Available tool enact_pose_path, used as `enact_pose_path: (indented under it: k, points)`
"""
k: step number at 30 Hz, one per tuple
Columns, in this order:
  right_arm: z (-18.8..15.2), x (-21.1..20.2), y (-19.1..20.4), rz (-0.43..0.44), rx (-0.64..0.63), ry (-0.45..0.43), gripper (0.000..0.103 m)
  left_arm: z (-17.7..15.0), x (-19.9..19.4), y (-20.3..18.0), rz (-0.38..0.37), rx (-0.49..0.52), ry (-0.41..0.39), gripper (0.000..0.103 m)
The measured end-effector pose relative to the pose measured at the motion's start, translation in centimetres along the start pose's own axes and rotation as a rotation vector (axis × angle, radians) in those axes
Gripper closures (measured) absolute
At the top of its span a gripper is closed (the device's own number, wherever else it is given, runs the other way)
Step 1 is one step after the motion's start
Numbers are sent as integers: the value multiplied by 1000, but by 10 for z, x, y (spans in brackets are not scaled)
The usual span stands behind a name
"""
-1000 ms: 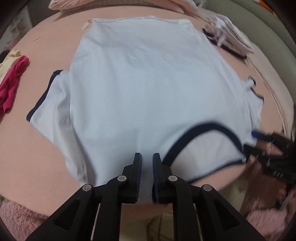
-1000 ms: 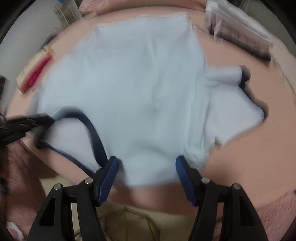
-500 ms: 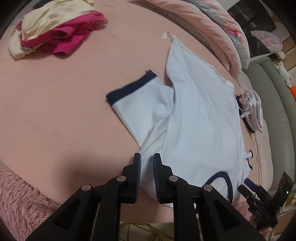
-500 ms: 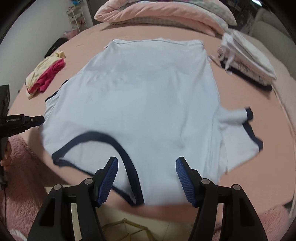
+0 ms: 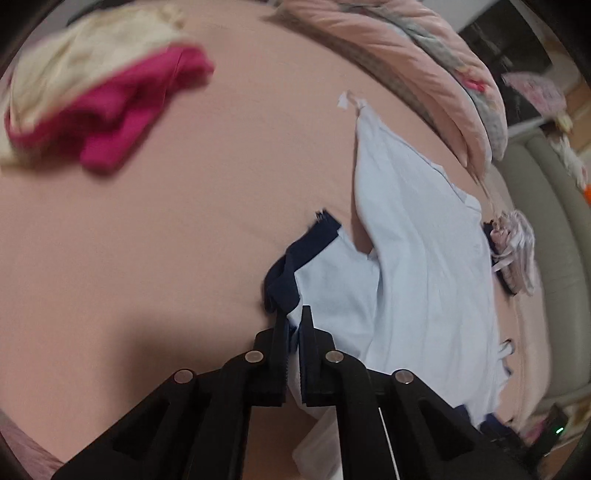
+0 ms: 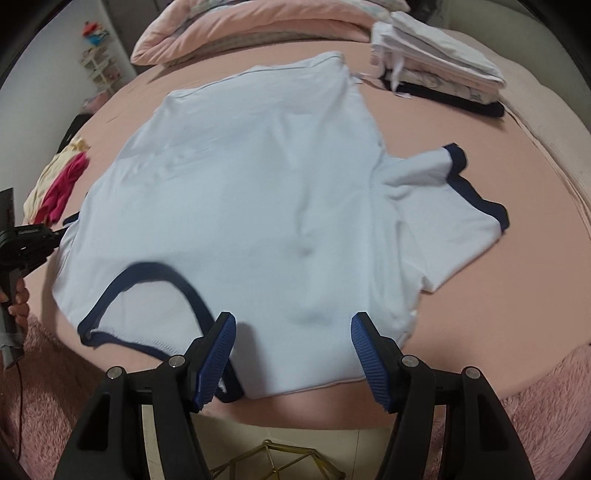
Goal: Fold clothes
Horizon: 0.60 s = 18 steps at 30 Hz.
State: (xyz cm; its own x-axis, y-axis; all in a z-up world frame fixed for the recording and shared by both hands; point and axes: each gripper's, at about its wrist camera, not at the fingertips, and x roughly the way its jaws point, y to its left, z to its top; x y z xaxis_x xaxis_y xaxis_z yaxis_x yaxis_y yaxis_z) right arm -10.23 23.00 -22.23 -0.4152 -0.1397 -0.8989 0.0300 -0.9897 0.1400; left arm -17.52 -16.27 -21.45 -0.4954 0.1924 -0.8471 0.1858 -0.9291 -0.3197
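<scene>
A light blue T-shirt (image 6: pixel 258 184) with a navy collar (image 6: pixel 147 269) and navy cuffs lies spread flat on the pink bed (image 5: pixel 147 240). In the left wrist view my left gripper (image 5: pixel 293 321) is closing on the shirt's left sleeve (image 5: pixel 332 280). Pale cloth is pinched between its pads, and the navy cuff bunches just ahead of the tips. The right wrist view shows that left gripper (image 6: pixel 55 232) at the shirt's left edge, held by a hand. My right gripper (image 6: pixel 291 321) hovers open over the near shoulder beside the collar, with nothing between its fingers. The right sleeve (image 6: pixel 443 206) lies spread out.
A loose heap of cream and magenta clothes (image 5: pixel 92 92) lies on the far left of the bed. Folded clothes (image 6: pixel 436 74) are stacked at the far right. A pink duvet (image 6: pixel 240 33) runs along the back. The bed's near edge drops to the floor, where a gold wire object (image 6: pixel 280 458) sits.
My left gripper has swung from the collar across to the left sleeve and closed on it, bunching the cuff. The right gripper stays open near the collar.
</scene>
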Motion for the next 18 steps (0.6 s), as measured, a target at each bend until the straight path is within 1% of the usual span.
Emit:
enact_pose_path:
  k: [2, 3, 4, 5, 6, 7, 8, 9, 11, 12, 13, 14, 15, 16, 17, 18]
  points:
    - [1, 1, -4, 1, 14, -5, 38, 7, -3, -2, 84, 70, -19, 100]
    - [1, 1, -6, 2, 20, -7, 38, 9, -1, -3, 108, 95, -9, 100]
    - [1, 2, -8, 3, 27, -10, 38, 10, 4, -2, 123, 116, 11, 97]
    - [2, 2, -10, 4, 33, -12, 38, 11, 14, -2, 143, 146, 57, 96]
    - [2, 4, -12, 6, 37, -10, 38, 10, 24, -3, 168, 174, 120, 95]
    - [1, 5, -13, 9, 38, -9, 38, 8, 25, -5, 194, 193, 137, 94]
    - [2, 3, -14, 19, 38, -12, 38, 6, 22, -7, 219, 210, 128, 91]
    - [3, -1, -17, 34, 43, -20, 38, 4, 13, -11, 253, 212, 91, 87]
    - [5, -18, -30, 55, 83, -66, 38, 0, -10, -18, 330, 200, -17, 60]
    - [6, -28, -40, 58, 117, -99, 38, -2, -22, -22, 353, 185, -72, 55]
    - [7, -37, -52, 59, 154, -132, 38, -7, -33, -28, 347, 161, -123, 53]
    - [8, -40, -66, 52, 201, -142, 37, -11, -44, -35, 328, 136, -173, 53]
    - [9, -40, -80, 43, 251, -144, 36, -16, -48, -47, 261, 120, -197, 53]
    - [9, -35, -96, 16, 307, -131, 35, -20, -47, -62, 166, 108, -206, 53]
    - [8, -29, -107, -9, 348, -117, 36, -27, -43, -79, 54, 125, -180, 53]
    - [7, -25, -117, -18, 383, -112, 36, -36, -36, -97, -67, 159, -133, 53]
